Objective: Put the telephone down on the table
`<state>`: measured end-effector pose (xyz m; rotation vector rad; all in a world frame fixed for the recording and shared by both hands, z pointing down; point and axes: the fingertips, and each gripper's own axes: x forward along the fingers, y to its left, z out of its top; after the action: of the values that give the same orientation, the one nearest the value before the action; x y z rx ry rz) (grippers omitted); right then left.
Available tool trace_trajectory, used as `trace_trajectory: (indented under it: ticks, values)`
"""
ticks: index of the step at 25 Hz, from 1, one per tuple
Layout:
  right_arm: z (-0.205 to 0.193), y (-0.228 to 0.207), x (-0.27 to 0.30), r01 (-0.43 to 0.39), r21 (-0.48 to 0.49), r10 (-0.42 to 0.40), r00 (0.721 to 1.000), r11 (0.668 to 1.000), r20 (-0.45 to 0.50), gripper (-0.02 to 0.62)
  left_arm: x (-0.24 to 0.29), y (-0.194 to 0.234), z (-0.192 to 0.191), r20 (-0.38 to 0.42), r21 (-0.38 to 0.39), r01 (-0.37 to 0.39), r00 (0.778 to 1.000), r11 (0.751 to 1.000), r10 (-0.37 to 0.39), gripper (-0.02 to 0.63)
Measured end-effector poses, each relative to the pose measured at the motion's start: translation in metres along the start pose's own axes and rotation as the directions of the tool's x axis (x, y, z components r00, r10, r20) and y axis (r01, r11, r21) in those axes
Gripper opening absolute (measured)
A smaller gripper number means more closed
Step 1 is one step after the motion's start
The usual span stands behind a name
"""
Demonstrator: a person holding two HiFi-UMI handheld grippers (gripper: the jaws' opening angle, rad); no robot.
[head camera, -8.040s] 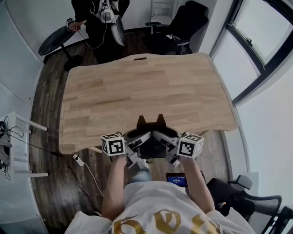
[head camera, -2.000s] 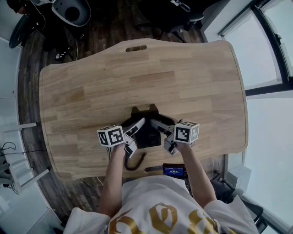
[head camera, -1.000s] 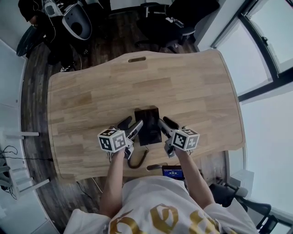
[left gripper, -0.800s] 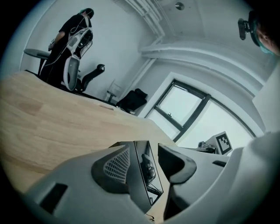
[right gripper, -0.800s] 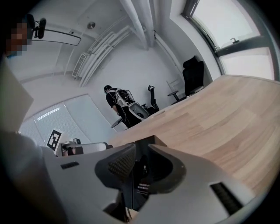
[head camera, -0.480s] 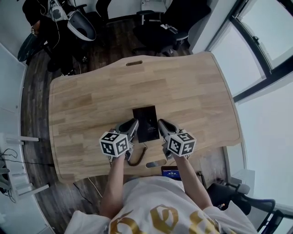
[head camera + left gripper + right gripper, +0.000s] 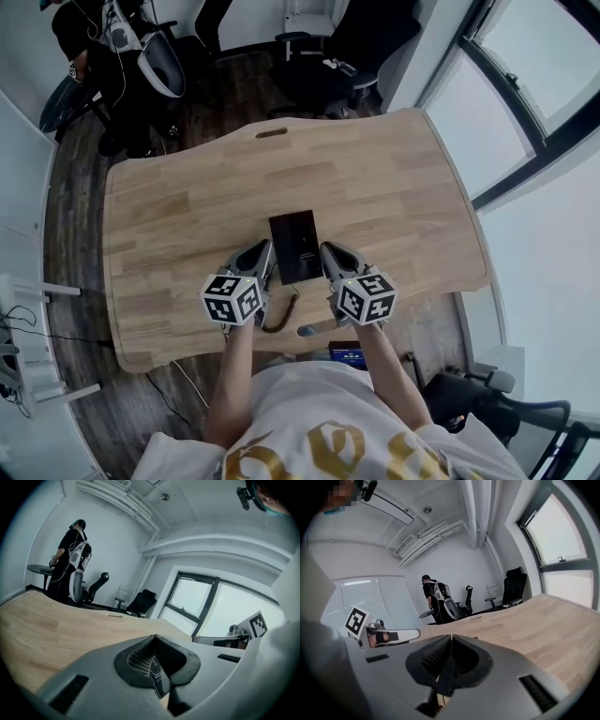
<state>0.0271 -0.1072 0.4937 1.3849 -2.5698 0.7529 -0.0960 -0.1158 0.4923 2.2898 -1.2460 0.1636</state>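
The telephone (image 7: 295,247) lies flat near the tabletop's (image 7: 187,206) front edge, between the left gripper (image 7: 264,249) and right gripper (image 7: 328,251), both just closed, empty.

The light wooden table (image 7: 187,206) has a slot (image 7: 272,133) cut near its far edge. A black telephone (image 7: 295,246) lies flat on it toward the near side. A dark cord (image 7: 281,319) curls to the near edge.

Premises: an office or meeting room. Evidence: one large wooden table (image 7: 187,206), black swivel chairs (image 7: 361,56) beyond it, tall dark-framed windows (image 7: 534,47), slatted blinds (image 7: 370,597), dark plank floor (image 7: 70,216), white walls and exposed ceiling pipes (image 7: 471,508). A person (image 7: 430,595) stands at a small round side table (image 7: 40,568).
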Motion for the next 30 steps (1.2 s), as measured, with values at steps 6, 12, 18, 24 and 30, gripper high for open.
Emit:
trace_trajectory:
  ticks: [6, 12, 18, 24, 30]
  values:
    - [0.009, 0.009, -0.021, 0.024, -0.037, -0.022, 0.999, 0.999, 0.043, 0.015, -0.019, -0.009, 0.006, 0.057, 0.036, -0.046, 0.997, 0.998, 0.043, 0.009]
    - [0.007, 0.012, -0.036, 0.068, -0.037, -0.066, 0.997, 0.997, 0.043, 0.015, -0.038, -0.020, 0.015, 0.091, 0.091, -0.079, 0.993, 0.993, 0.071, 0.009]
    - [0.004, 0.023, -0.045, 0.084, -0.070, -0.082, 0.996, 0.994, 0.029, 0.012, -0.052, -0.026, 0.016, 0.114, 0.093, -0.085, 0.991, 0.992, 0.074, 0.009]
    - [0.004, 0.024, -0.058, 0.095, -0.066, -0.092, 0.995, 0.993, 0.044, 0.012, -0.057, -0.038, 0.017, 0.124, 0.106, -0.073, 0.991, 0.992, 0.059, 0.009]
    - [0.001, 0.026, -0.057, 0.096, -0.062, -0.094, 0.995, 0.993, 0.036, 0.012, -0.060, -0.038, 0.014, 0.125, 0.089, -0.067, 0.991, 0.994, 0.056, 0.009]
